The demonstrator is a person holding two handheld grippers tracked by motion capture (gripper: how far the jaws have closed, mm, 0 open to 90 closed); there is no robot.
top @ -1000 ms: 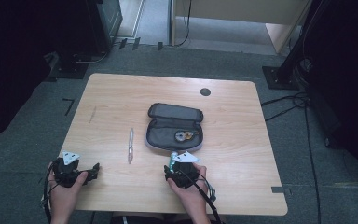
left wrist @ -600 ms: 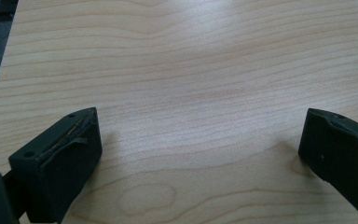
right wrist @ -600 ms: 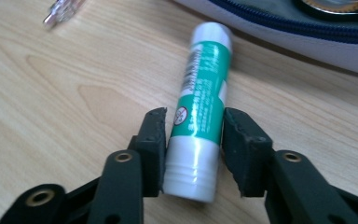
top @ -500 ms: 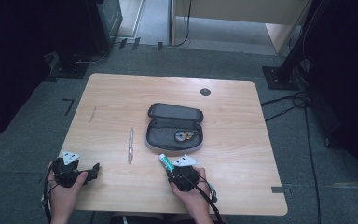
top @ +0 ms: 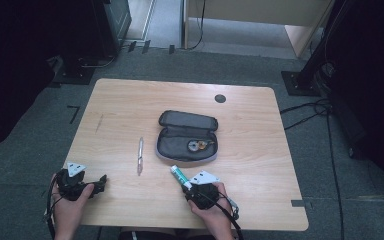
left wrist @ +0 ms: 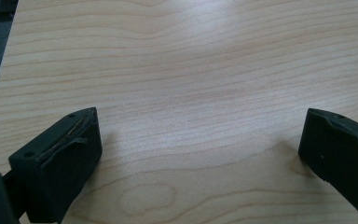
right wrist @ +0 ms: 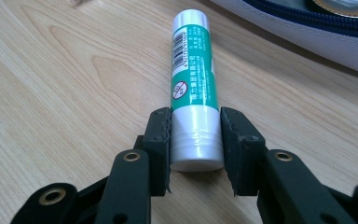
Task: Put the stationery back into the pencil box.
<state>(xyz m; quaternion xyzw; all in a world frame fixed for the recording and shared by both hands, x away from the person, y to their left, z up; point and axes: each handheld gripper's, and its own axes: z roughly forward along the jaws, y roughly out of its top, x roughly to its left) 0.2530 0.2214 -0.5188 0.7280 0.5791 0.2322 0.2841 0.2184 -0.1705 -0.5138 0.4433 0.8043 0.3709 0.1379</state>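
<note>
a: right gripper: jaws clenched on the white base end of the glue stick, one jaw on each side. the tube lies low along the table, cap end pointing toward the pencil case.

b: location relative to the case?

a: glue stick just beside the case's near edge, apart from it. the grip on the base end leaves the whole labelled body free, which i judge suits carrying it to the open case or setting it down flat.

b: case condition?

a: unzipped, lid folded back, a small round item inside. a pen lies to the case's left, apart from it.

b: right hand pose?

a: right hand in front of the case at the table's near edge, gripper angled up toward the case's near left corner.

b: left gripper?

a: left gripper: released, jaws wide apart over bare wood, nothing between them. well to the left of the case, near the front edge, the hand wrapped round its body, jaws pointing toward the case's side.
</note>
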